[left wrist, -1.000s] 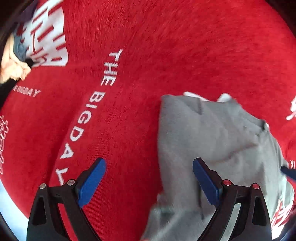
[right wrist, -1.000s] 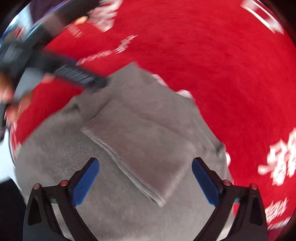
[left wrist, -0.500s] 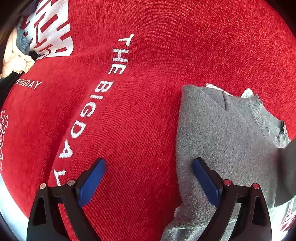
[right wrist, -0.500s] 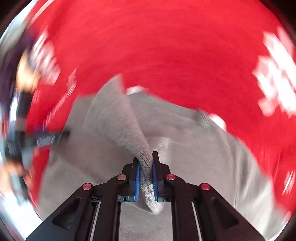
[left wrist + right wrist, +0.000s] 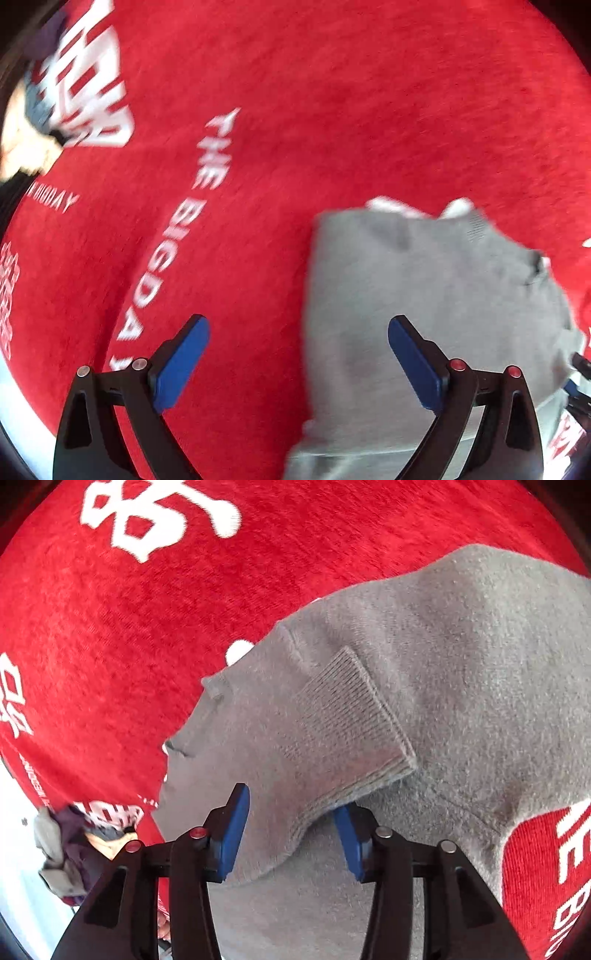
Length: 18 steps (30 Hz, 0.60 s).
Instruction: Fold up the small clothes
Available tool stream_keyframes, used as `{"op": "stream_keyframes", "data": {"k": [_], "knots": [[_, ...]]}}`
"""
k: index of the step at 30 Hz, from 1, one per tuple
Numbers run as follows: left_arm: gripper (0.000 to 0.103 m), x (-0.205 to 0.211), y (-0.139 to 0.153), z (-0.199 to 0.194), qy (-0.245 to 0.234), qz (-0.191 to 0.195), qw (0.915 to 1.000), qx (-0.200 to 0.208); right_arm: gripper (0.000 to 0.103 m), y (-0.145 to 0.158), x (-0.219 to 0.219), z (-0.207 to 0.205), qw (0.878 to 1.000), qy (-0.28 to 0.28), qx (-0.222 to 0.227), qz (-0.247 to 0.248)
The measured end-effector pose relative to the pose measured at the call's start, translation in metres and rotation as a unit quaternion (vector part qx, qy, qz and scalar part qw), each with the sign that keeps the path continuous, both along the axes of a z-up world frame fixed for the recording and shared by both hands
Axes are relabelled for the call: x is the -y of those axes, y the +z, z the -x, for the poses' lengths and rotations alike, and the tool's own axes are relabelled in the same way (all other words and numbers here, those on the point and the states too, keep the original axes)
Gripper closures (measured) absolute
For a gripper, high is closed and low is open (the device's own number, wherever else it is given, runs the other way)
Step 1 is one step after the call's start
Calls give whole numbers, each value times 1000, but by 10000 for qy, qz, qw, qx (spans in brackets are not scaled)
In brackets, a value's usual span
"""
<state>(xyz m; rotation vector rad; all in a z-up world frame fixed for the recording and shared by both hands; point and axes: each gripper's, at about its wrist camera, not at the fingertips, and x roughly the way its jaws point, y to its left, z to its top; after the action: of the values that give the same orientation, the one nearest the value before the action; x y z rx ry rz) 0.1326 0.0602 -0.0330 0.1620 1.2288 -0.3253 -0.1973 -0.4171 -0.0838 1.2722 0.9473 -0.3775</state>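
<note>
grey knit sweater (image 5: 461, 664) lies on red printed cloth (image 5: 332, 110), ribbed cuff (image 5: 351, 716) folded over | left gripper (image 5: 298, 354) spread wide, empty | right gripper (image 5: 291, 827) part-open around sleeve

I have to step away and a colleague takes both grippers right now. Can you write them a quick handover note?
Left gripper: open, empty, hovering over the left edge of the gray sweater.
Right gripper: jaws partly open with the ribbed sleeve cuff lying between the fingers; not clearly clamped.
The sweater lies on the red blanket, sleeve folded in across the body.
A pile of other clothes sits at the blanket's edge.
Done: sleeve brought in.
Left: let go of the cuff, finish folding the body, then probably the pile.
</note>
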Motion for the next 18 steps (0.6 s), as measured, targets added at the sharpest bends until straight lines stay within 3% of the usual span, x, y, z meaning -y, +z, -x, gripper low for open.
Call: {"op": "stream_keyframes", "data": {"k": [1,2,3,5,7,11,12,13,15,18], "knots": [[4,10,2,-1,-125,38,9999,7,53,-2,2,-1,10000,-36,-27,-46],[4,19,2,-2,-210,4,9998,22,62,-1,2,-5,9999,-11,-136,-40],[5,25,-1,-5,-235,-89,9997,21,79,-1,1,-10,9998,72,-208,36],[12,32,-11,-15,-94,-285,9995,-51,92,4,-2,-30,9977,465,-350,355],[20,27,-22,-27,194,-64,9991,-385,92,14,-6,-38,9950,739,-315,586],[22,13,-35,-43,420,613,9925,-969,92,22,-9,-47,9900,1194,-192,724],[27,12,-34,-44,362,649,9927,-952,92,19,-9,-46,9900,1209,-241,680],[50,14,-32,-45,215,726,9926,-947,92,15,-9,-45,9906,1193,-291,610],[83,16,-30,-48,78,771,9915,-1043,92,5,-5,-40,9932,1023,-403,382],[93,17,-19,-48,36,700,9942,-820,94,11,0,-38,9954,859,-225,370]]}}
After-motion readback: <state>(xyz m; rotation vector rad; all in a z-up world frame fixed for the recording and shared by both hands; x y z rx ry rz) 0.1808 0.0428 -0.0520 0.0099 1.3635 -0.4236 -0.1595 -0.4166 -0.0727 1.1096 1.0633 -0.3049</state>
